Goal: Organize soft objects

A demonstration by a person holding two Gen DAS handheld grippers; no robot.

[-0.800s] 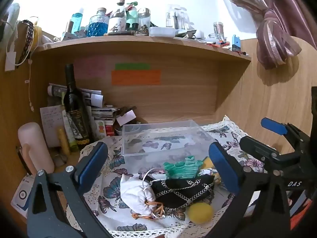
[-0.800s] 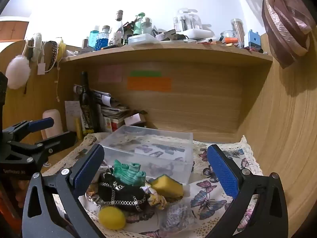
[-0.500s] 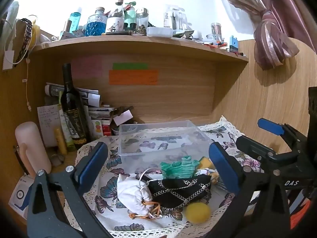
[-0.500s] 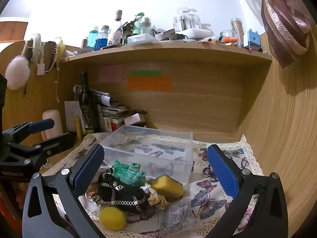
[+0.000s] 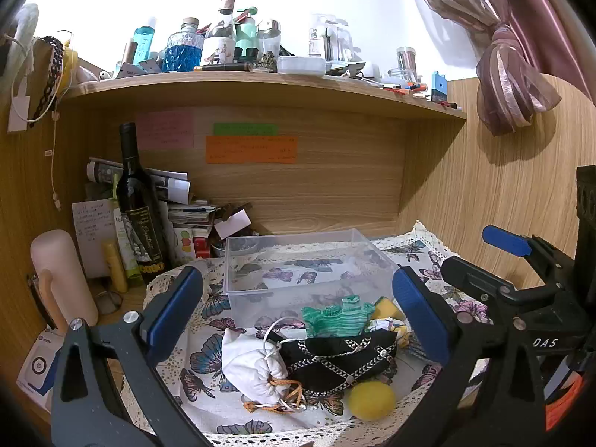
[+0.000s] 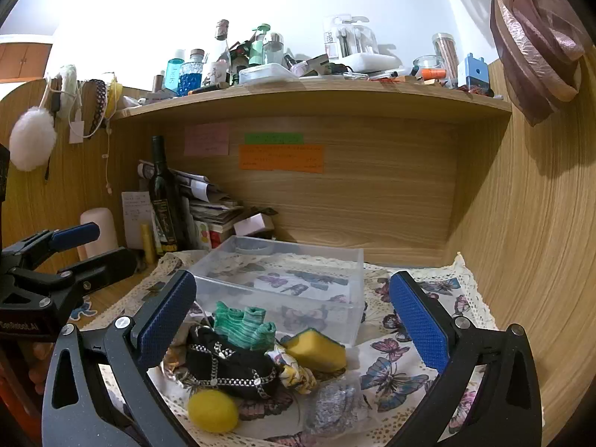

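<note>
A pile of soft things lies on the butterfly cloth (image 5: 208, 365) in front of a clear plastic box (image 5: 298, 264): a white drawstring pouch (image 5: 249, 363), a black chain-trimmed pouch (image 5: 335, 357), a green striped knit piece (image 5: 335, 316), a yellow ball (image 5: 372, 400) and a yellow sponge (image 6: 313, 348). A silver mesh pouch (image 6: 335, 406) and a patterned scrunchie (image 6: 298, 372) show in the right wrist view. My left gripper (image 5: 298, 313) is open above the pile, empty. My right gripper (image 6: 294, 320) is open and empty, to the right of the left one.
A dark wine bottle (image 5: 138, 216), stacked papers (image 5: 178, 205) and a pink cylinder (image 5: 59, 279) stand at the back left. A wooden shelf (image 5: 260, 89) crowded with bottles overhangs the desk. A wooden wall (image 6: 540, 260) closes the right side.
Both grippers have drawn back slightly from the pile and stayed open. Nothing on the cloth has moved.
</note>
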